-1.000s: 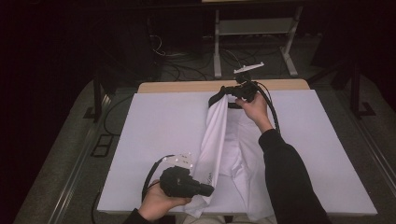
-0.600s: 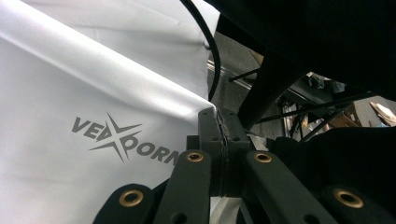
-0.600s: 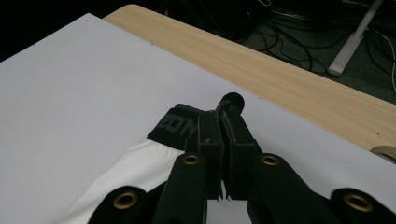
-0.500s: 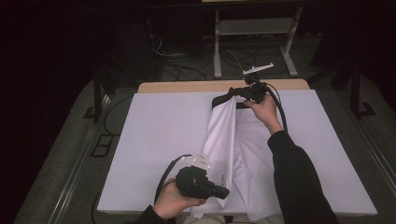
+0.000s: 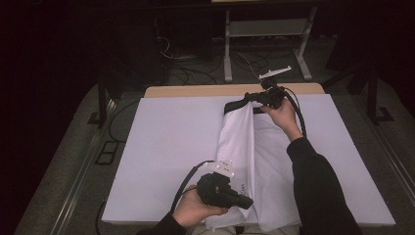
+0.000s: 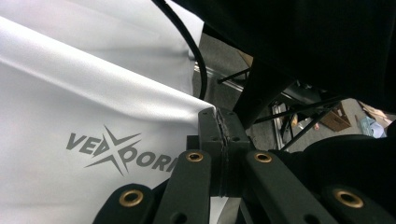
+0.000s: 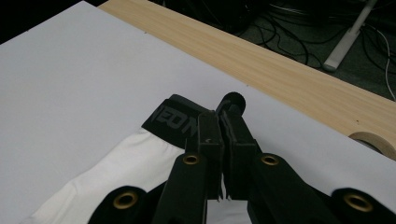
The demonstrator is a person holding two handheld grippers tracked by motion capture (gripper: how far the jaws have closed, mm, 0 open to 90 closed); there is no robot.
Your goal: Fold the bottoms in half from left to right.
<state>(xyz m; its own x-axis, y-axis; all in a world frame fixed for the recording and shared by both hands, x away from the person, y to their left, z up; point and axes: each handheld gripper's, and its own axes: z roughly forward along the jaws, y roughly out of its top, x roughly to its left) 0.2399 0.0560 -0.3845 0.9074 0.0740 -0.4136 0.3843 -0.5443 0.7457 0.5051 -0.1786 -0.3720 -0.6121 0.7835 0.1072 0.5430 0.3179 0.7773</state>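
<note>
White tabletop (image 5: 161,147) bare and open left of the stretched white garment (image 5: 244,152), open strip to its right past the sleeve (image 5: 318,191), tape roll (image 7: 373,140) at the far wooden edge (image 7: 289,70)

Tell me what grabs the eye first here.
A white garment with a black waistband lies stretched down the middle of the white table cover. The right gripper pinches its far end, the left gripper its near end, beside grey printed lettering.
</note>
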